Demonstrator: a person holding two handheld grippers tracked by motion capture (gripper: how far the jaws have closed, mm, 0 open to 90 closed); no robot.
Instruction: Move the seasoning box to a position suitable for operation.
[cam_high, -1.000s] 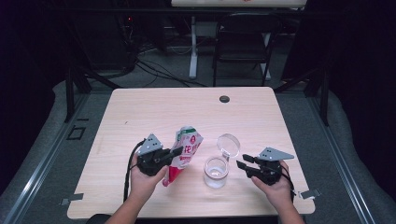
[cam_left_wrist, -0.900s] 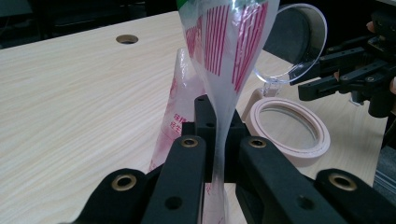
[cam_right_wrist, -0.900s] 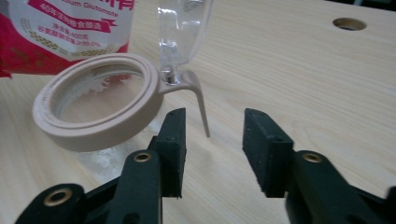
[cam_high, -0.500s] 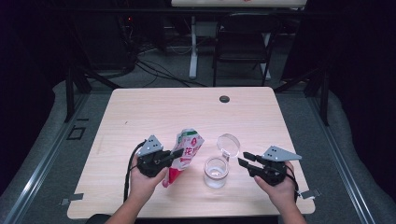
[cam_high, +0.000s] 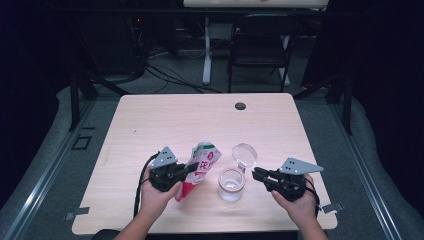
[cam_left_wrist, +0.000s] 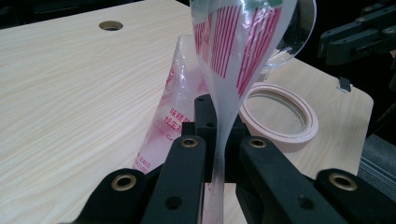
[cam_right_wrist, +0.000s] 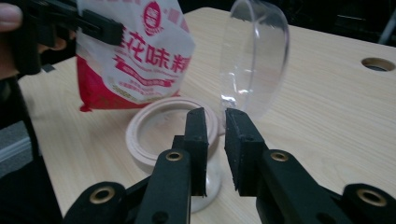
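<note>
- We judge the step in hand to be readying a pour: our left gripper (cam_high: 192, 168) pinches the red-and-white plastic snack pouch (cam_high: 199, 169) upright, just left of the clear glass jar with the pale rim (cam_high: 231, 184), whose clear hinged lid (cam_high: 244, 153) stands open
- Our right gripper (cam_high: 256, 174), just right of the jar, has just been closing; its jaws stand narrowly apart with nothing between them
- Next, we think, calls for tipping the pouch's mouth over the jar's rim on the light wooden table (cam_high: 165, 120)
- Both hands sit low, grippers pointing inward
</note>
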